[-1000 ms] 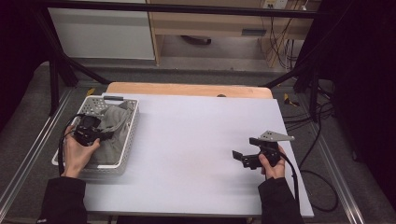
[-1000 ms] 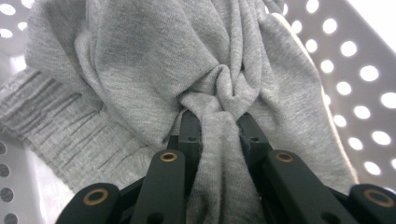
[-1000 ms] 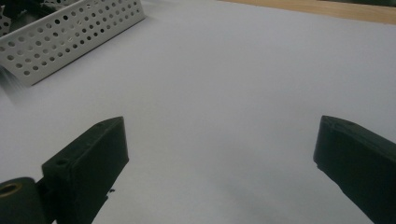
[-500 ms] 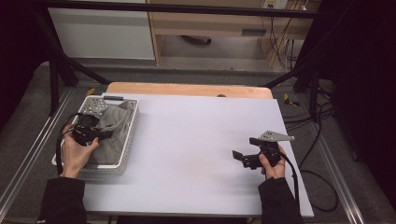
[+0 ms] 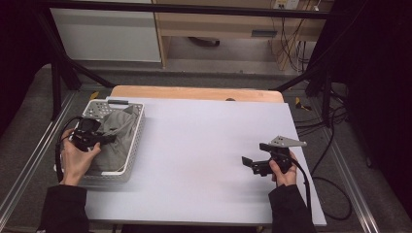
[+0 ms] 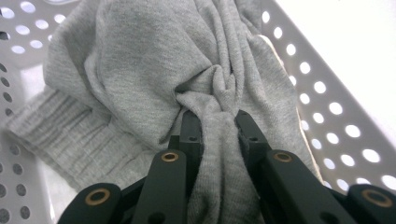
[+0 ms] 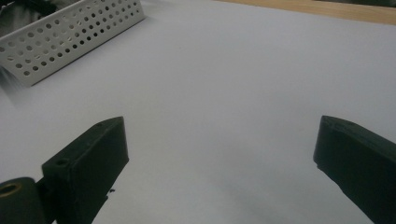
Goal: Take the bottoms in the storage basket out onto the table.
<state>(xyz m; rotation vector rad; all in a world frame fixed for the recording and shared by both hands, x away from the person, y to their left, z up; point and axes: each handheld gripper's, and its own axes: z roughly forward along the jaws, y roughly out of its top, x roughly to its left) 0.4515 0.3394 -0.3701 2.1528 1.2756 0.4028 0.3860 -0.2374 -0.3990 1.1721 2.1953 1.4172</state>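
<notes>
A grey knitted garment lies crumpled in a white perforated basket at the table's left. My left gripper is over the basket, and in the left gripper view its jaws are shut on a bunched fold of the grey garment. The basket wall runs along the right of that view. My right gripper rests low over the white table at the right, with its jaws wide apart and nothing between them; in its own view the right gripper faces bare table.
The white table spreads between the two hands. A wooden strip runs along its far edge. The basket's side shows far off in the right gripper view. Cables trail off the table's right side.
The left hand has shifted slightly toward the near left over the basket, with the garment fold in its jaws. The right hand has stayed put.
</notes>
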